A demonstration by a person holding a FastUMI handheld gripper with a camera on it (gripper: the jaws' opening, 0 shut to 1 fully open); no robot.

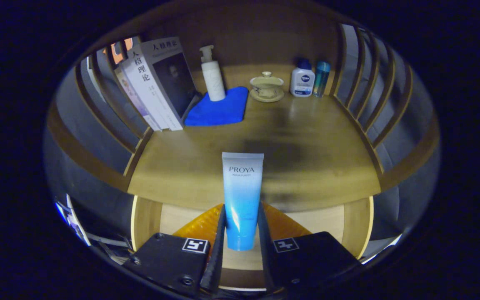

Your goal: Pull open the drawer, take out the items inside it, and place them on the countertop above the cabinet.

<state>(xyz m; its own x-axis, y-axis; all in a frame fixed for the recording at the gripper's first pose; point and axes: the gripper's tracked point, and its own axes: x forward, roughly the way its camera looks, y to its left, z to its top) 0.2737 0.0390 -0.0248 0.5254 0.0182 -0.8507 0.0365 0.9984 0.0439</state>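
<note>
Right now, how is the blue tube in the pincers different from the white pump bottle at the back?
The tube is flat-ended, fading white to blue, and clamped between the gripper's fingers above the open drawer. The pump bottle is round, white, with a pump head, standing on a blue cloth. Both stand upright.

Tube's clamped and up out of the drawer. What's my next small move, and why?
Probably carry the tube forward over the countertop and lower it onto the bare wood ahead. The gripper is shut on it above the open drawer, short of the blue cloth.
</note>
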